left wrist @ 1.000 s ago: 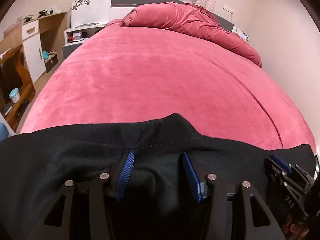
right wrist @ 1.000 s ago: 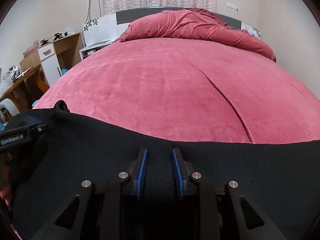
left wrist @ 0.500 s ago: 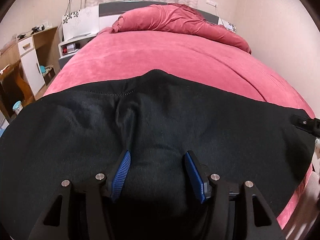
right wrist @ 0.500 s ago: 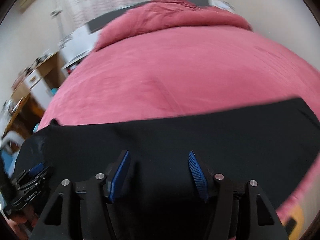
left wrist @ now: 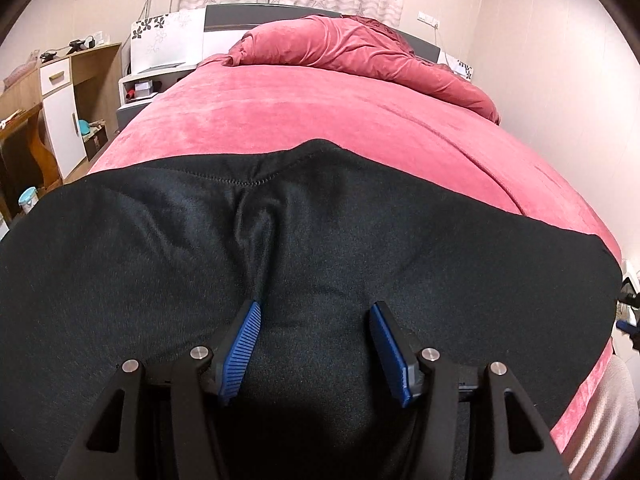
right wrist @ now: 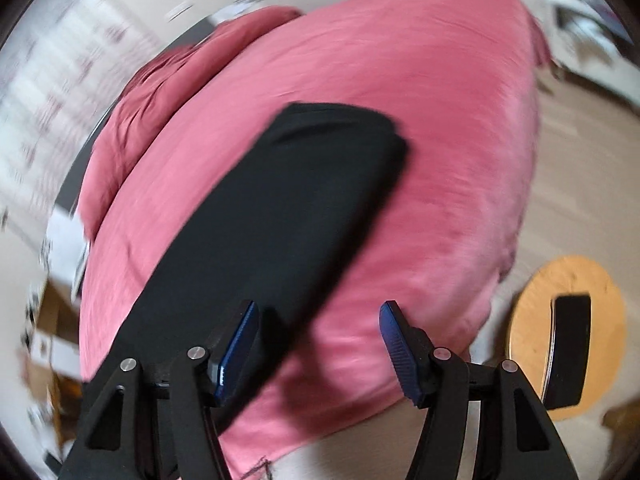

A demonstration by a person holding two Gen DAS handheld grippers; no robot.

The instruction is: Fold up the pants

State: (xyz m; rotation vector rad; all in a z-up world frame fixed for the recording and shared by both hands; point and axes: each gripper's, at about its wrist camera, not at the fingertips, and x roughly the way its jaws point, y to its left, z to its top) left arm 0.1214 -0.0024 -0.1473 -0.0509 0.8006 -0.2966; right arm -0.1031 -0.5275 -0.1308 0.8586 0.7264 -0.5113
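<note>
Since 0.5 s ago the right gripper (right wrist: 318, 344) swung off to the side: its view was motion-blurred and tilted, with the black pants (right wrist: 280, 216) seen as a long dark strip running diagonally up the pink bed cover (right wrist: 460, 140), where before they filled the lower frame edge to edge. Left gripper (left wrist: 316, 344) barely shifted; its view matched the earlier one, slightly closer in.

Right gripper: fingers spread wide, nothing between them. Left pad (right wrist: 236, 354) overlapped the near edge of the pants in the picture, contact not certain because of blur. Right pad sat over bare bed cover, apart from the fabric. Pants lay ahead and left of the gap, far end rounded, flat on the cover.

Left gripper: fingers also spread wide, not pinching anything. Both blue pads (left wrist: 242, 346) hovered over or rested on the pants (left wrist: 320, 240); cannot tell which. Fabric spread under and ahead of the gripper and out to both sides of the frame. Stitched hem ran along the far edge, with a bump near centre and a vertical crease leading down toward the left pad. A little of the right gripper showed at the right frame edge, beside the pants' end.

Beyond the pants: bunched pink duvet (left wrist: 360, 56) at the headboard. Round wooden stool (right wrist: 568, 336) on the floor right of the bed, with a dark object on it.
</note>
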